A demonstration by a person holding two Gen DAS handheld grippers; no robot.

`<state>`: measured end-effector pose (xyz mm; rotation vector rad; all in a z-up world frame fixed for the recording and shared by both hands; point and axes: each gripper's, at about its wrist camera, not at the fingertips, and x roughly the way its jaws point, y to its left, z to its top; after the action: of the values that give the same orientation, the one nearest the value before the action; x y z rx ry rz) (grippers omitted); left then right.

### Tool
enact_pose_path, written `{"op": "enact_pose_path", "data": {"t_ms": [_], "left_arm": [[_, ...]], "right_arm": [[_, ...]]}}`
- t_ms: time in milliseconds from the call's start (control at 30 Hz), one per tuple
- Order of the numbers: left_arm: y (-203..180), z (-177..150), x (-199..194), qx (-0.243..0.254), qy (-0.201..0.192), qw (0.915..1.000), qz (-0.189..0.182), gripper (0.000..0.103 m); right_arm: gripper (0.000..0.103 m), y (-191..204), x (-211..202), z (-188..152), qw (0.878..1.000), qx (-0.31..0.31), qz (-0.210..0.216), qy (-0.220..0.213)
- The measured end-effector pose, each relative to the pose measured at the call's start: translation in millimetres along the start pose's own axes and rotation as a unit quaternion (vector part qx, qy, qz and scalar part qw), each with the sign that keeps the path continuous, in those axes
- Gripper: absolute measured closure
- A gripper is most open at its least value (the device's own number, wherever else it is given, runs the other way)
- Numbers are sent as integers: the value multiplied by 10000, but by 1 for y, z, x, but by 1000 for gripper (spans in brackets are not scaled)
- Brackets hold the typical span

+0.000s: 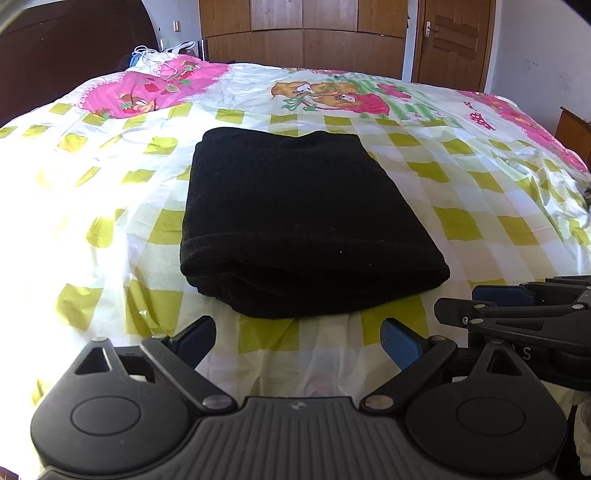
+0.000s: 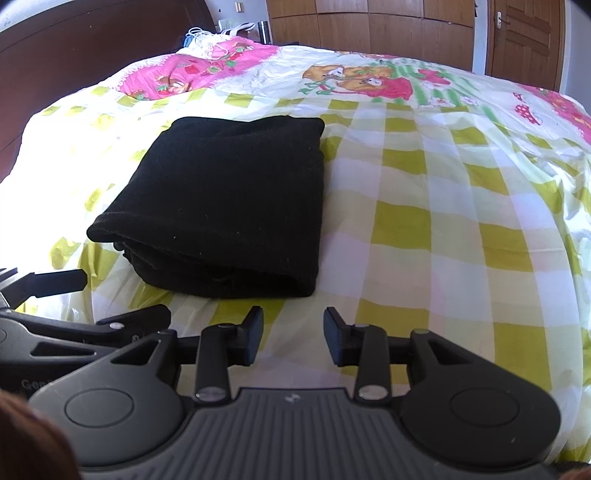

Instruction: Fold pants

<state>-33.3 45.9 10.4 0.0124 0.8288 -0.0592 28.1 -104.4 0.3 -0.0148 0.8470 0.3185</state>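
Note:
The black pants (image 1: 306,218) lie folded into a thick rectangular bundle on the checked bedsheet (image 1: 487,221), with the stacked fold edges facing me. My left gripper (image 1: 299,336) hovers just short of the bundle's near edge, its blue-padded jaws wide open and empty. In the right wrist view the pants (image 2: 225,206) sit ahead and to the left. My right gripper (image 2: 293,326) stands open near the bundle's near right corner, with only bedsheet (image 2: 443,229) between its fingers. Each gripper also shows at the edge of the other's view.
A pink pillow (image 1: 147,92) and a small pile of clothes with a white cord (image 1: 155,55) lie at the head of the bed by the dark headboard (image 1: 66,48). A wooden wardrobe (image 1: 303,33) and a door (image 1: 450,40) stand behind the bed.

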Motion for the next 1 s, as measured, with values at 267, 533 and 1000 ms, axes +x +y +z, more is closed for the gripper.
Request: {"op": "enact_pose_path", "data": {"t_ms": [267, 533, 1000], "left_arm": [[4, 1, 4, -123, 74, 9999, 30, 0], [4, 2, 9, -177, 136, 9995, 209, 0], [2, 3, 17, -172, 278, 9987, 386, 0]], "right_arm": [[63, -2, 2, -3, 10000, 12, -50, 15], [59, -4, 2, -4, 10000, 42, -27, 11], [58, -5, 1, -4, 9999, 92, 72, 58]]}}
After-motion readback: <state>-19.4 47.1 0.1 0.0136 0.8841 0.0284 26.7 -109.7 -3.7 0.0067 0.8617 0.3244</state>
